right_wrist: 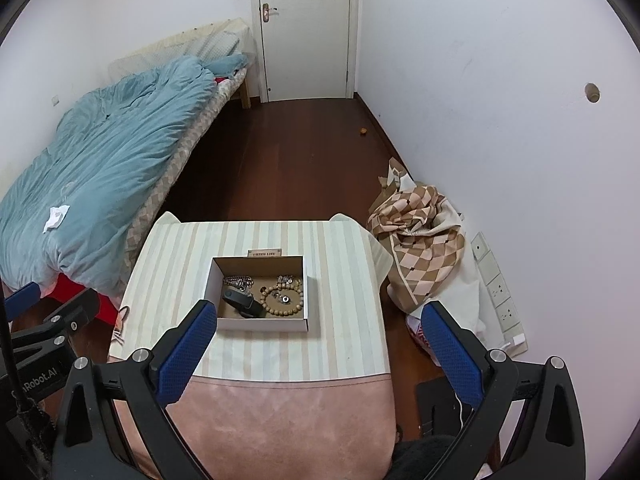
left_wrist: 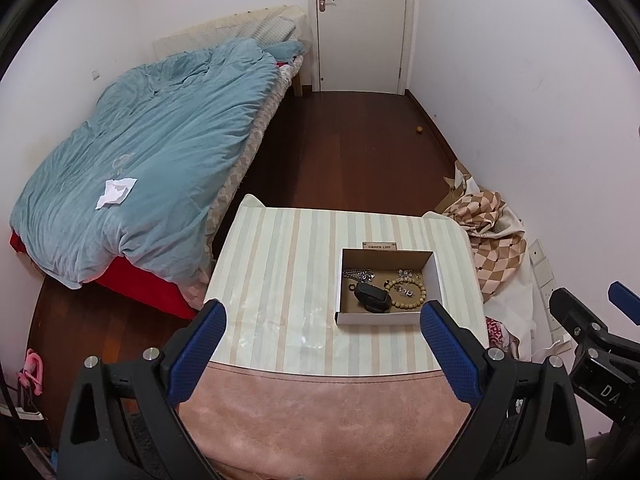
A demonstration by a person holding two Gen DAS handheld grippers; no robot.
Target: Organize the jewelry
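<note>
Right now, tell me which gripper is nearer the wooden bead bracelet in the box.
Hard to call; perhaps the right. The right gripper has the bead bracelet just ahead, left of its centreline. The left gripper sees it ahead, toward its right finger. Both hang open, short of the box.

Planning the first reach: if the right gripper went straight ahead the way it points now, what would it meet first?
Probably the striped tabletop, just right of the open cardboard box. The right gripper is open and centred slightly right of the box, though depth is hard to judge.
</note>
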